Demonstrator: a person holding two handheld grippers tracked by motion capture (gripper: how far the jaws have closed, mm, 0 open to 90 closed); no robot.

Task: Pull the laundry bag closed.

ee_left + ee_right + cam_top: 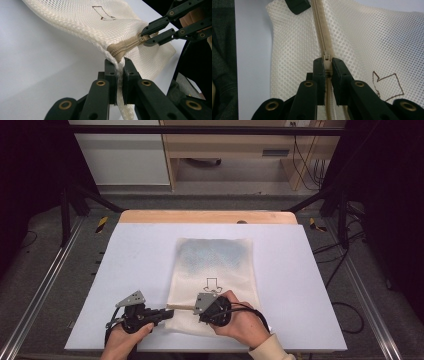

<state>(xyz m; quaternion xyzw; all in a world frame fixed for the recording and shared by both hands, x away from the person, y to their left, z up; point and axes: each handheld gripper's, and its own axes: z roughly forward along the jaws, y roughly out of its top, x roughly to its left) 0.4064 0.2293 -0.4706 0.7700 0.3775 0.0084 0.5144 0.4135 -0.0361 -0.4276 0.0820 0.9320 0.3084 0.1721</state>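
Observation:
A cream mesh bag with a brown stitched arrow lies flat on the white table. Along its near edge runs a beige zipper. My left gripper points right and is shut on the bag's near left corner. In the left gripper view its jaws pinch the mesh just below the zipper's end. My right gripper points left, shut on the zipper pull. The right gripper view has its jaws clamped on the pull, the zipper running away from them.
A wooden strip borders the table's far edge. Black frame bars and cables stand on the grey floor at both sides. White table surface lies bare left and right of the bag.

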